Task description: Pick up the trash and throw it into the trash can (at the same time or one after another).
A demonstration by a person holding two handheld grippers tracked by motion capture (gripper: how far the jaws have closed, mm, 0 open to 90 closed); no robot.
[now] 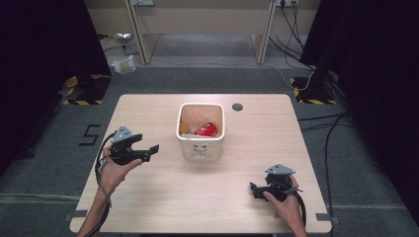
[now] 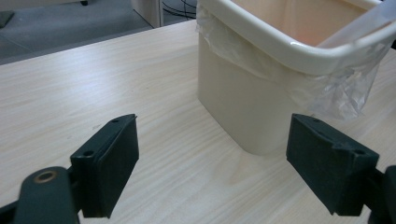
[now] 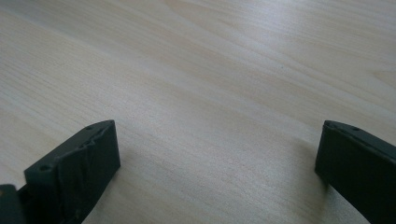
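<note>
Nearest the high camera, the right gripper [image 1: 258, 190] rests low over bare table [image 1: 197, 197] with its fingers spread wide and empty, likely parked out of the way, while the left gripper [image 1: 151, 150], fingers equally wide apart and holding nothing, points at the bin [image 1: 200, 148] just ahead, probably to approach its near wall. There are two grippers and one cream bin (lined with a clear plastic bag [image 2: 345, 88]), standing mid-table with a red packet [image 1: 206, 130] and other scraps inside.

A cream bin [image 1: 201, 143] stands upright at the table's [image 1: 163, 197] middle, lined with clear plastic. Red and yellow wrappers lie inside. My left jaws face its side.
</note>
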